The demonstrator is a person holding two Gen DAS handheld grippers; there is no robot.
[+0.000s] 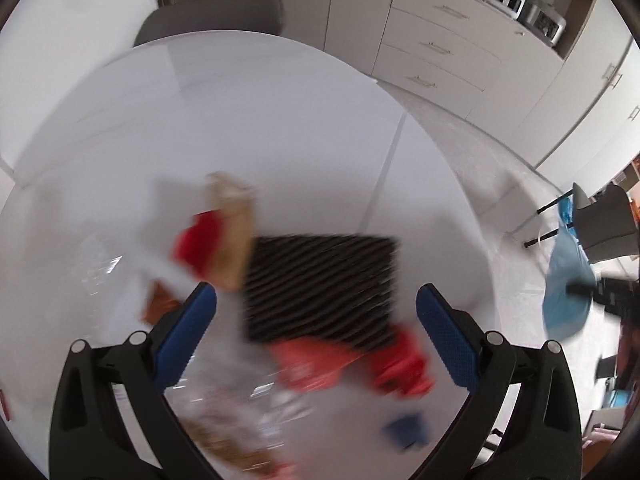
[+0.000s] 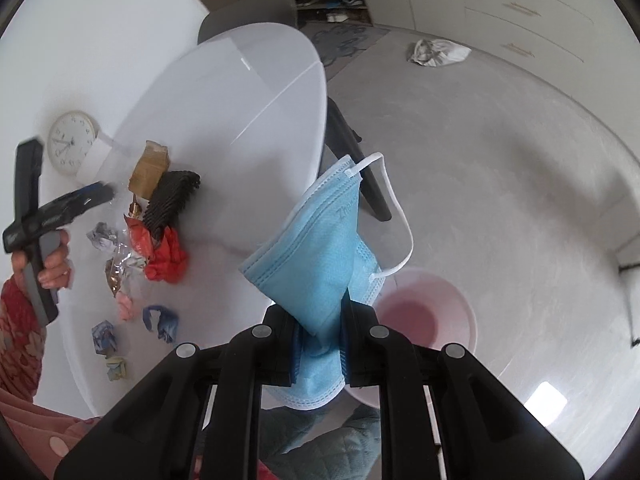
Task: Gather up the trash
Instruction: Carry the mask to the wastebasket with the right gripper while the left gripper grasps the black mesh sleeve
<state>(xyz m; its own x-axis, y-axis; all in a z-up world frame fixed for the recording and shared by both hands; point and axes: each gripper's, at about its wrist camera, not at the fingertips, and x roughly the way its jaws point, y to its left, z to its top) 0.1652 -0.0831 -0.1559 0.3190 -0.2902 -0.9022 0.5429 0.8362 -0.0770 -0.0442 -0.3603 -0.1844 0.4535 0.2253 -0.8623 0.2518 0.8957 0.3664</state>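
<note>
The right gripper (image 2: 320, 344) has its fingers pinched onto a blue surgical mask (image 2: 316, 256), held off the edge of the white round surface (image 2: 240, 92) and just above a pink bin (image 2: 432, 316) on the floor. The mask is light, soft and floppy: it folds in the pinch and its white ear loop (image 2: 396, 208) hangs free, so it looks likely to snag or flutter rather than slip. The hold sits on the gathered lower part of the fabric, which appears secure enough for a drop into the bin.

The left gripper (image 1: 316, 312) hovers with its fingers wide and empty over the litter on the surface, the view smeared by motion. Beside the black ribbed piece (image 2: 168, 204), which looks stiffer than the rest, lie a red crumpled wrapper (image 2: 168, 260), a brown cardboard scrap (image 2: 148, 172), crinkled clear foil (image 2: 120, 264) and small paper balls (image 2: 104, 336). All seem light and crushable; the foil is probably slippery, so a pinch across a raised crease would suit best.
</note>
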